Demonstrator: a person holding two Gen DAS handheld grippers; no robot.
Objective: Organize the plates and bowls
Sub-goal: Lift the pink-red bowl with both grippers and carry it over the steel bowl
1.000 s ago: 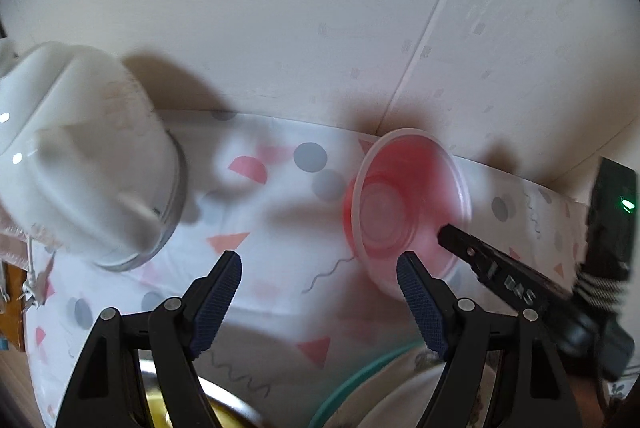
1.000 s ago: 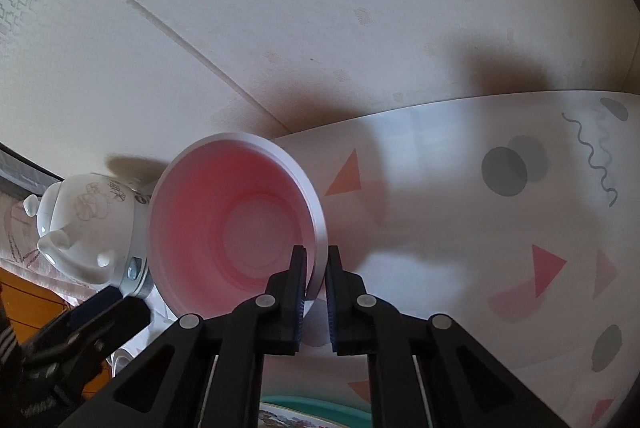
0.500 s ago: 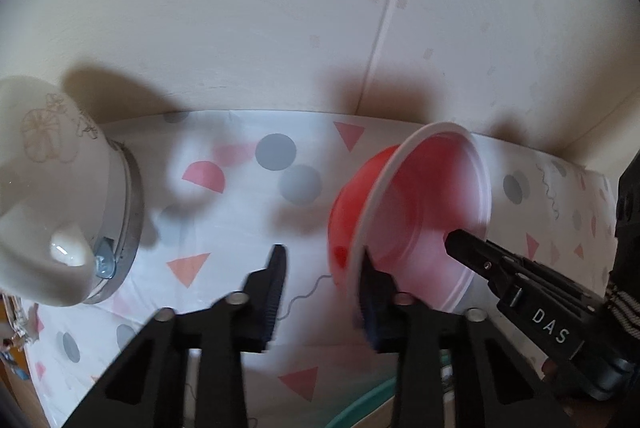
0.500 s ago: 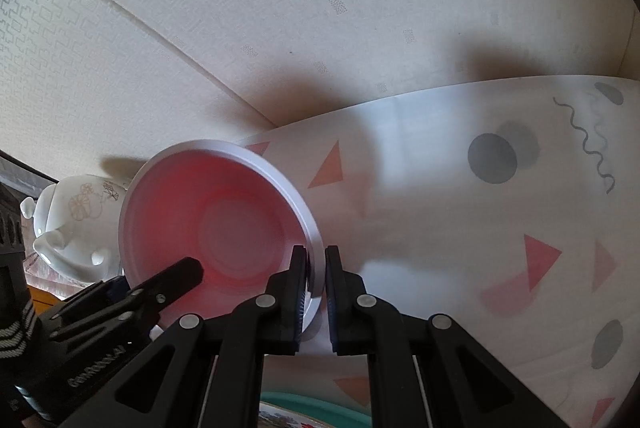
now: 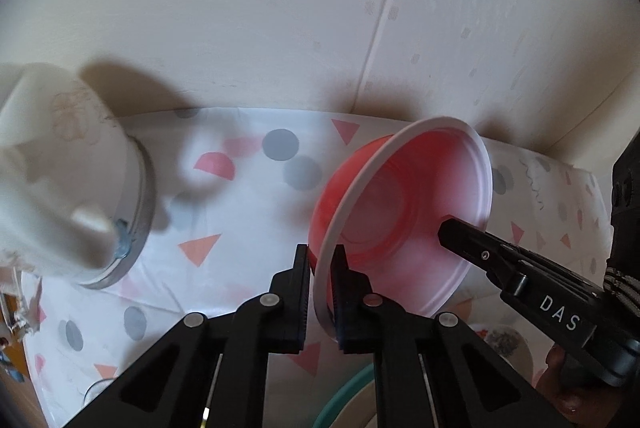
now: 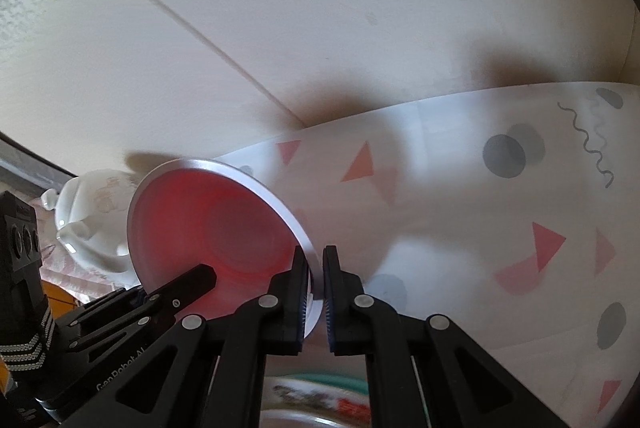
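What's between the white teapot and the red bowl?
Only bare patterned tablecloth lies between the white teapot and the red bowl, seen in the left wrist view.

A home dining corner, seen from both of your wrists.

You are working at a table [image 5: 248, 195] under a white cloth printed with grey dots, pink triangles and squiggles, pushed against cream embossed wallpaper [image 5: 280, 7] whose seam runs down the upper right of the left wrist view. At the left edge of that view stands a white ceramic teapot [image 5: 60, 163] with a faint floral print on a metal-rimmed base. A red plastic bowl [image 5: 404, 211] with a white rim sits right of centre, and a teal-rimmed patterned plate [image 6: 316, 394] shows at the bottom of the right wrist view. Tableware, cloth and wallpaper all point to a household room.
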